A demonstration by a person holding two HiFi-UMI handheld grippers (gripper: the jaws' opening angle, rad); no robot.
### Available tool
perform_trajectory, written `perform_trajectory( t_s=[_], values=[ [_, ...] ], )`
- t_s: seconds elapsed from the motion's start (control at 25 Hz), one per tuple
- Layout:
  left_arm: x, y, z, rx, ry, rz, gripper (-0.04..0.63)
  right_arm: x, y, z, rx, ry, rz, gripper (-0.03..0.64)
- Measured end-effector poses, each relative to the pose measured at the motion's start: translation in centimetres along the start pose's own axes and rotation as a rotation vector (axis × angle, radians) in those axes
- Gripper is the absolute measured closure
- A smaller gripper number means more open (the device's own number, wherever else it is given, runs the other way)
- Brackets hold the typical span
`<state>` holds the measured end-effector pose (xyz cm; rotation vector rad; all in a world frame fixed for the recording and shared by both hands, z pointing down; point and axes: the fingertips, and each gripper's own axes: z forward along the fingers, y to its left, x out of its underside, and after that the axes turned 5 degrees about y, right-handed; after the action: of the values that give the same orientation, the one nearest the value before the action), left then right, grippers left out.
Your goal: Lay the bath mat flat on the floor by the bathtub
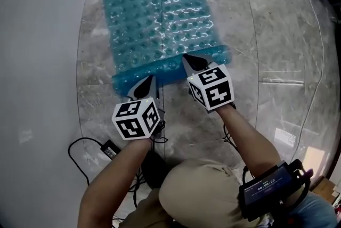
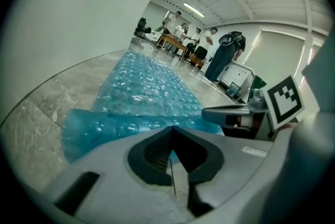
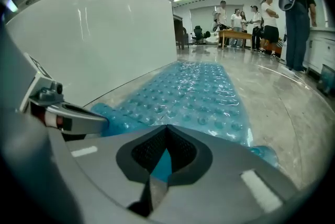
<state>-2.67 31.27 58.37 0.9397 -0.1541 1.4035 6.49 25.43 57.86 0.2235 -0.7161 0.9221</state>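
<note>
The blue see-through bath mat (image 1: 154,8) with bubble studs lies lengthwise on the marble floor, running away from me along the white bathtub wall (image 1: 37,62). Its near edge is curled up off the floor. My left gripper (image 1: 149,80) is shut on the near left part of that edge, and my right gripper (image 1: 190,59) is shut on the near right part. In the right gripper view blue mat (image 3: 193,92) shows pinched between the closed jaws of the right gripper (image 3: 166,131). In the left gripper view the mat (image 2: 146,87) rises right up to the closed tips of the left gripper (image 2: 171,131).
Black cables and a power adapter (image 1: 109,148) lie on the floor near my left forearm. Grey marble floor (image 1: 277,35) stretches to the right of the mat. Several people (image 3: 251,19) stand by tables far down the room.
</note>
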Motion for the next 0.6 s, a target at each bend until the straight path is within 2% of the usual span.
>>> perform_trajectory(
  t_s=[0.12, 0.28, 0.48, 0.6],
  values=[
    [-0.8, -1.6, -1.0, 0.011, -0.044, 0.045, 0.589, 1.1, 0.3, -0.4, 0.03, 0.0, -0.003, 0.612],
    [-0.5, -2.5, -0.3, 0.023, -0.042, 0.055, 0.589, 4.3, 1.5, -1.5, 0.057, 0.018, -0.05, 0.612],
    [0.5, -1.2, 0.8, 0.003, 0.0, 0.04, 0.589, 8.3, 3.3, -2.5, 0.0, 0.07, -0.047, 0.612],
    [2.3, -0.4, 1.3, 0.007, 0.044, 0.04, 0.589, 7.3, 3.6, -3.8, -0.048, 0.026, -0.014, 0.612]
  ],
)
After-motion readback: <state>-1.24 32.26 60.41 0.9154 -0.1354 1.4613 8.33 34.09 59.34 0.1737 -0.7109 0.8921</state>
